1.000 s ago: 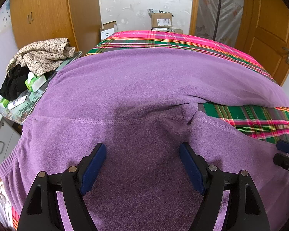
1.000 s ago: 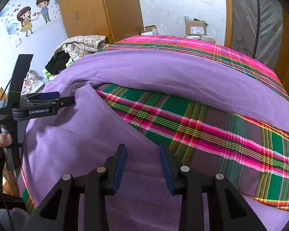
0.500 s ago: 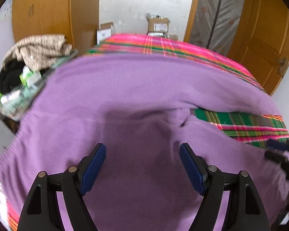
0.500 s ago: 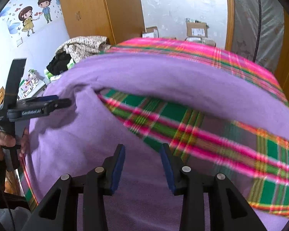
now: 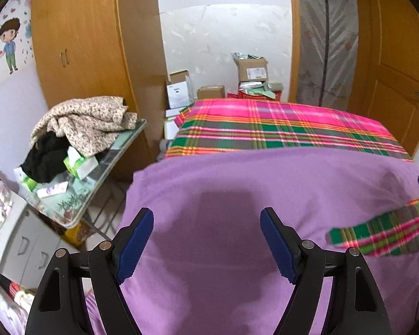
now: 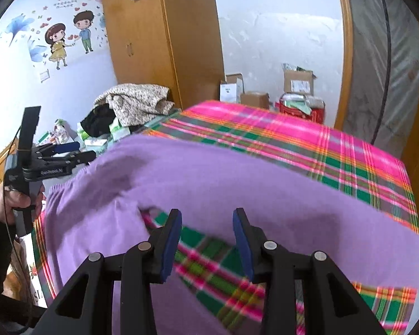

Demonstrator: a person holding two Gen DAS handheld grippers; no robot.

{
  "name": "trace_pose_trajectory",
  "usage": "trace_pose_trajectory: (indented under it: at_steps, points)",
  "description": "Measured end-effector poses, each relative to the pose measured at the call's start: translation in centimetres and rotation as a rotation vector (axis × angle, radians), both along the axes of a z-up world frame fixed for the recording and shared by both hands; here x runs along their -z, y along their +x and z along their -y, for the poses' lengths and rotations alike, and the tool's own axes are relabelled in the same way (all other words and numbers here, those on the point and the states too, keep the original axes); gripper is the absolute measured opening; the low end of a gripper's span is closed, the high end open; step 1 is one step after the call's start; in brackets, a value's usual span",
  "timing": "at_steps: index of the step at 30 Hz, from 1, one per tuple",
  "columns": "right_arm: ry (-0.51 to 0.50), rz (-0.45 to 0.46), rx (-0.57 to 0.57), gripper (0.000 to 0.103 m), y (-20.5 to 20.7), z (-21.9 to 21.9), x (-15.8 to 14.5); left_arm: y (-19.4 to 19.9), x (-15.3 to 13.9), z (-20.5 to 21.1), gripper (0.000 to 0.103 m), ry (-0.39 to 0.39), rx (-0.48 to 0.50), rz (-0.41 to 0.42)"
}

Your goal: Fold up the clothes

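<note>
Left wrist view: left gripper (image 5: 206, 240) has its jaws wide, nothing between the pads, hovering over the near part of the purple fleece garment (image 5: 265, 195), clear of the cloth. In the right wrist view the right gripper (image 6: 206, 240) also has jaws apart and empty; they have just been opening a little further, with no fabric pinched, only the plaid bedspread (image 6: 349, 153) and purple fleece below them. The garment lies spread across the bed, near edge toward the person, with a wedge of plaid showing through where two purple sections split just under the right jaws, so it reads as trousers with legs diverging, though I can't confirm that. My read: both grippers are between grasps and the next fold is not set up. To do it well, pick matching points on one edge, one per gripper, and go in low so a pad slides under the fleece and not into the bedspread. Fleece is thick and soft, so close fully and check the bite before lifting. Lift both sides level and carry over together, else the fold lands skewed. Left of the bed, a counter (image 5: 78, 195) carries a heap of beige and black clothes (image 5: 81, 128); keep the left gripper's swing off it. Far side: wardrobe (image 5: 83, 42), cardboard boxes (image 5: 251, 69) on the floor.
</note>
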State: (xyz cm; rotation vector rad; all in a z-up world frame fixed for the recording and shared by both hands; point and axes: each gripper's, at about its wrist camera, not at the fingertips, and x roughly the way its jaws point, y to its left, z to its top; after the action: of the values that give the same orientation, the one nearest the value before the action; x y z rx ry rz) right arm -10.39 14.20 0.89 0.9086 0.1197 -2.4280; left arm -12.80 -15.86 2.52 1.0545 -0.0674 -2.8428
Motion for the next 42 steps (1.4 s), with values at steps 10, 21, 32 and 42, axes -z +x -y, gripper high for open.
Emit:
trace_pose_trajectory:
  at_steps: [10, 21, 32, 42]
  points:
    - [0.009, -0.051, -0.071, 0.039, -4.6, 0.7, -0.8, -3.8, -0.5, -0.5, 0.08, -0.08, 0.032, -0.008]
    - [0.035, 0.066, -0.085, 0.039, -11.3, 1.1, 2.5, -9.4, 2.0, 4.2, 0.08, -0.086, 0.034, 0.067]
    - [0.091, 0.14, -0.14, 0.039, -17.1, 1.9, 6.3, -12.7, 5.4, 10.6, 0.08, -0.024, -0.023, 0.156]
    - [0.069, 0.202, -0.163, 0.039, -21.4, 1.8, 8.4, -15.5, 5.6, 13.8, 0.081, 0.076, -0.008, 0.178]
